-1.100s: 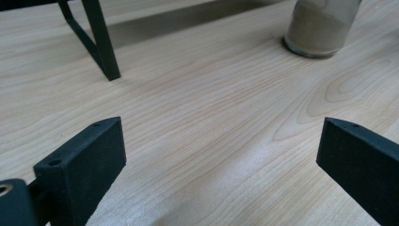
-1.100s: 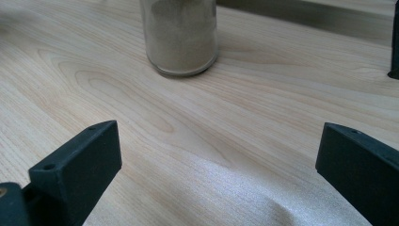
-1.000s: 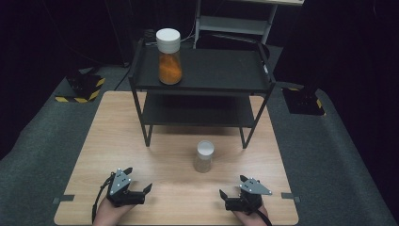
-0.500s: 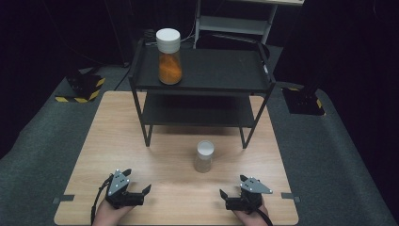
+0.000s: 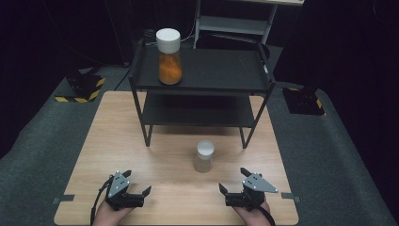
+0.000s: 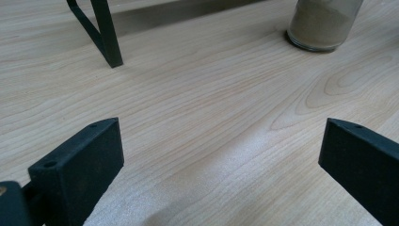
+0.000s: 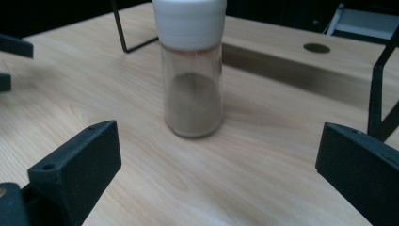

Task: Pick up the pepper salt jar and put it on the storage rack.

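Upright, the small jar (image 5: 204,156) stands beyond both spread, empty claws.

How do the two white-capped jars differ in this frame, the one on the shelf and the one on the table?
The shelf jar holds orange powder; the table jar holds a dull beige-grey one. The shelf jar stands on the top tier of the black rack; the table jar stands on the wooden table, in front of the rack, nearer the right tongs. The shelf jar looks larger. Both stand upright, capped, and untouched.
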